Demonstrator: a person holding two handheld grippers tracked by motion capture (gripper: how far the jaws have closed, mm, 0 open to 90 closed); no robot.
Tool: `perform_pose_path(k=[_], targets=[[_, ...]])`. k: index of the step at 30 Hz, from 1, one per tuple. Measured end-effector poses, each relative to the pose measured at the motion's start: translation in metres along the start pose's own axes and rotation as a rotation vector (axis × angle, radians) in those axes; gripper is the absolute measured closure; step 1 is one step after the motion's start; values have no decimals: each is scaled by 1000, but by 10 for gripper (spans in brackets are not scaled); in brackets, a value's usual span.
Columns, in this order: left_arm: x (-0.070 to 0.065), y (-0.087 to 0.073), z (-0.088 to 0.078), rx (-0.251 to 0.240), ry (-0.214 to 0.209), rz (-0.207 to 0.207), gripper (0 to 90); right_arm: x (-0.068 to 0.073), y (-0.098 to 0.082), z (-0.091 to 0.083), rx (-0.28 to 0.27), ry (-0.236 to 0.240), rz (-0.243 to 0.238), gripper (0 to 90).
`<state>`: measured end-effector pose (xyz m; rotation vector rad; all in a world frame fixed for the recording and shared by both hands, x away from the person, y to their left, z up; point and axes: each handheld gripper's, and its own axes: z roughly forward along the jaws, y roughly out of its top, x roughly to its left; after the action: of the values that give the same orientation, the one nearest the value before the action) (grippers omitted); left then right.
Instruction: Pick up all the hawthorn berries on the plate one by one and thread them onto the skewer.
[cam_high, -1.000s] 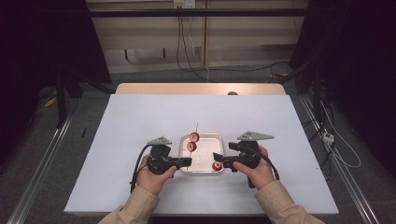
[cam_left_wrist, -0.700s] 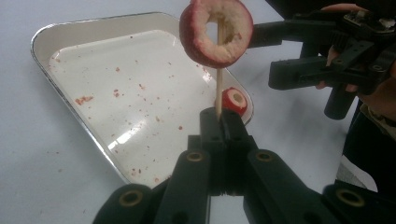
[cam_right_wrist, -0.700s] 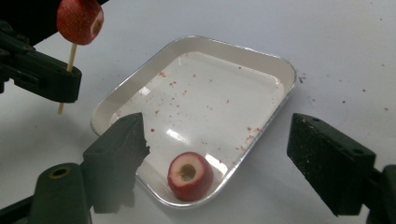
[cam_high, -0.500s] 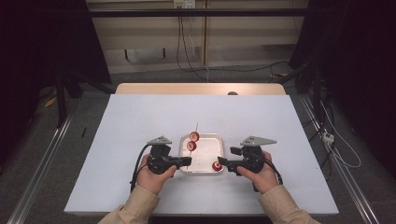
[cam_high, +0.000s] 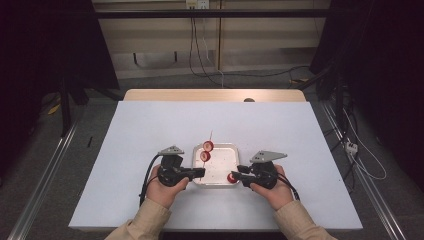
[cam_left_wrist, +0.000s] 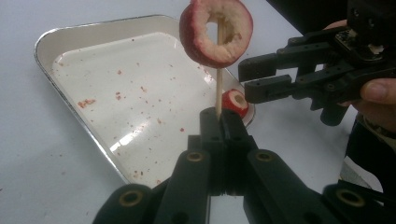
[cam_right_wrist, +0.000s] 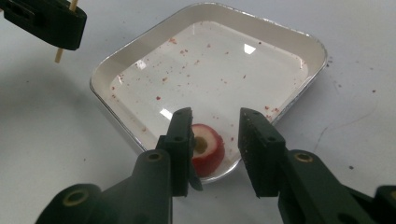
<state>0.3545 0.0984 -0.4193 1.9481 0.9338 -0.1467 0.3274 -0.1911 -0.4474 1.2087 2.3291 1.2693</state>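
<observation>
My left gripper (cam_high: 201, 172) (cam_left_wrist: 218, 116) is shut on the lower end of a thin wooden skewer (cam_left_wrist: 218, 79). The skewer slants up over the white tray (cam_high: 235, 148) with two red fruit rings (cam_high: 209, 145) threaded on it; the nearer ring (cam_left_wrist: 216, 30) shows large in the left gripper view. A third red slice (cam_right_wrist: 205, 154) (cam_high: 231, 177) lies in the tray's near right corner. My right gripper (cam_right_wrist: 215, 116) (cam_high: 240, 171) straddles it. Its jaws have just been closing: the left pad touches the slice and a gap is left at the right pad.
The tray (cam_right_wrist: 299, 51) sits on a pale table (cam_high: 150, 130) and is speckled with red crumbs. The right gripper (cam_left_wrist: 248, 76) reaches in beside the skewer. A wooden strip (cam_high: 215, 95) edges the table's far side, with cables on the floor beyond.
The right gripper's jaws have narrowed around the slice in the tray corner and the right hand has shifted slightly. The left gripper and skewer have stayed put.
</observation>
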Motion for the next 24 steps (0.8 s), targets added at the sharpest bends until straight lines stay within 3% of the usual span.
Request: perform_pose_path(k=[17, 20, 22, 24], targets=[[1, -1, 0, -2, -1, -6, 897, 5, -3, 14, -3, 70, 71, 613], [1, -1, -1, -4, -3, -6, 897, 7, -5, 18, 16, 74, 67, 644], [1, -1, -1, -2, -2, -8, 897, 7, -6, 19, 8, 84, 96, 724], [1, -1, -1, -1, -4, -10, 897, 6, -6, 19, 2, 89, 121, 726]])
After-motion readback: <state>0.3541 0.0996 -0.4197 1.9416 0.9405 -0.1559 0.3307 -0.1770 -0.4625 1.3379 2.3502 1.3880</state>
